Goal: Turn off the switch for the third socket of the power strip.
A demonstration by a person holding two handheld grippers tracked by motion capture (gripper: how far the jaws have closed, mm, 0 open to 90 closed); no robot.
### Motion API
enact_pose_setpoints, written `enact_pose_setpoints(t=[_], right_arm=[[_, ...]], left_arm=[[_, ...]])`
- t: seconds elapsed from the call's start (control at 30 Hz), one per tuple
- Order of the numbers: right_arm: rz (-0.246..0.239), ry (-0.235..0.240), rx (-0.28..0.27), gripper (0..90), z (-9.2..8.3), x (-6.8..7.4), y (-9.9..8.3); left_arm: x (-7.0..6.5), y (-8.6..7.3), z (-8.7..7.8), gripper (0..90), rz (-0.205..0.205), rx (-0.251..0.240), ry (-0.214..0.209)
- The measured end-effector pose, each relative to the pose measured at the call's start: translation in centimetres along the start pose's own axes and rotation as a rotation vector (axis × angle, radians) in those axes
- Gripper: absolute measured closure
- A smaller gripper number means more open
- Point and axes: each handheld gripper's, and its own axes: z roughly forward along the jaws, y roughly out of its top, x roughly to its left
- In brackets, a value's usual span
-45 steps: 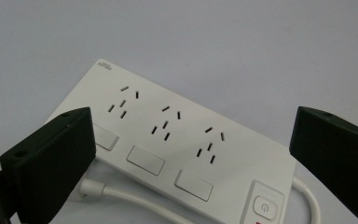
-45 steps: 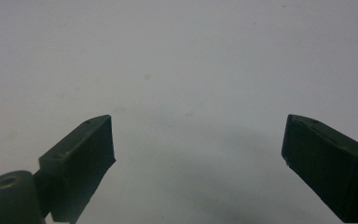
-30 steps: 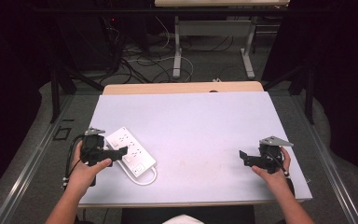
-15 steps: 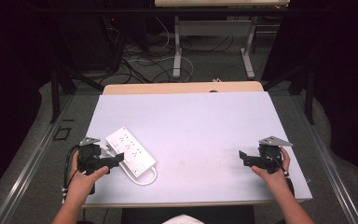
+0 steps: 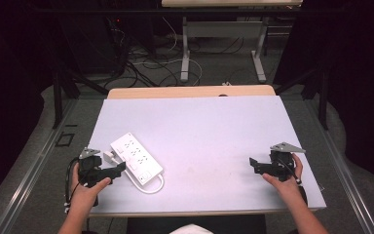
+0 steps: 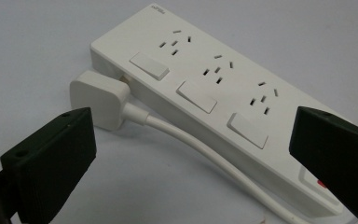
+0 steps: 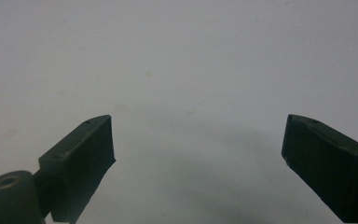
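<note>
A white power strip (image 5: pixel 136 157) lies slantwise on the left part of the white table (image 5: pixel 209 126). In the left gripper view the power strip (image 6: pixel 223 88) shows three sockets, each with a switch. Its white plug (image 6: pixel 100 95) lies against its side and its cable (image 6: pixel 200 151) runs along the near edge. My left gripper (image 5: pixel 121 168) is open just left of the strip's near end, with its jaws wide and nothing held (image 6: pixel 191 158). My right gripper (image 5: pixel 253 165) is open over bare table at the right, also with nothing between its jaws (image 7: pixel 198 158).
A wooden strip (image 5: pixel 190 91) borders the table's far edge. Beyond it are metal desk legs (image 5: pixel 186 53) and loose cables (image 5: pixel 141 63) on the floor. The table's near edge runs just under both hands.
My left gripper has drawn back toward the table's near edge, a little away from the power strip. The right gripper and the strip have stayed put.
</note>
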Motion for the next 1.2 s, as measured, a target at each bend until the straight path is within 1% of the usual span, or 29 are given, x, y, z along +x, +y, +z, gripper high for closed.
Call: enact_pose_setpoints(t=[0.03,0.07,0.1,0.17,0.23,0.3,0.33,0.37,0.43,0.53,0.57,0.6,0.67,0.7,0.73,0.8,0.9,0.93,1.2], right_arm=[[0.0,0.0,0.0,8.6,0.0,0.0,0.0],[0.0,0.001,0.0,8.6,0.0,0.0,0.0],[-0.001,0.0,-0.001,8.6,0.0,0.0,0.0],[0.001,-0.003,0.003,8.6,0.0,0.0,0.0],[0.0,0.001,-0.001,8.6,0.1,0.0,0.0],[-0.005,0.001,-0.002,8.6,0.1,0.0,0.0],[0.001,0.003,0.0,8.6,0.1,0.0,0.0],[-0.003,0.001,0.0,8.6,0.0,0.0,0.0],[-0.001,0.0,0.001,8.6,0.0,0.0,0.0],[-0.001,0.003,-0.001,8.6,0.1,0.0,0.0],[-0.005,0.003,-0.002,8.6,0.1,0.0,0.0],[-0.006,-0.004,-0.007,8.6,0.2,0.0,0.0],[-0.007,0.004,-0.001,8.6,0.2,0.0,0.0],[-0.007,0.005,-0.001,8.6,0.2,0.0,0.0],[-0.007,0.005,-0.001,8.6,0.2,0.0,0.0],[-0.007,0.005,0.0,8.6,0.2,0.0,0.0],[-0.01,0.005,0.002,8.6,0.2,0.1,0.0],[-0.011,0.005,0.002,8.6,0.2,0.1,0.0],[-0.012,0.002,0.007,8.6,0.2,0.1,0.1]], left_arm=[[0.1,0.0,0.0,0.4,-0.002,0.006,0.0],[0.1,-0.1,0.0,0.4,0.0,-0.004,0.004],[0.2,-0.2,0.0,0.4,-0.005,-0.005,0.005],[0.2,-0.3,0.0,0.4,-0.001,-0.008,0.009],[0.2,-0.5,0.1,0.4,-0.004,-0.014,0.01],[0.3,-0.6,0.2,0.4,-0.007,-0.003,0.005],[0.2,-0.7,0.2,0.4,-0.004,0.001,0.006],[0.2,-0.8,0.4,0.4,-0.001,-0.005,0.008],[0.1,-0.8,0.5,0.4,0.006,0.002,0.012],[0.0,-1.0,0.5,0.4,0.032,-0.005,0.036],[-0.1,-1.0,0.5,0.4,0.043,0.003,0.042],[-0.1,-1.1,0.6,0.4,0.044,-0.01,0.048],[-0.1,-1.1,0.5,0.4,0.056,0.007,0.047],[-0.2,-1.1,0.6,0.4,0.05,0.005,0.048],[-0.2,-1.2,0.7,0.4,0.051,-0.001,0.051],[-0.2,-1.3,0.8,0.4,0.051,0.002,0.05],[-0.1,-1.3,0.8,0.4,0.052,0.003,0.048],[-0.1,-1.2,0.7,0.4,0.051,0.01,0.047],[0.0,-1.2,0.7,0.4,0.048,0.006,0.049]])
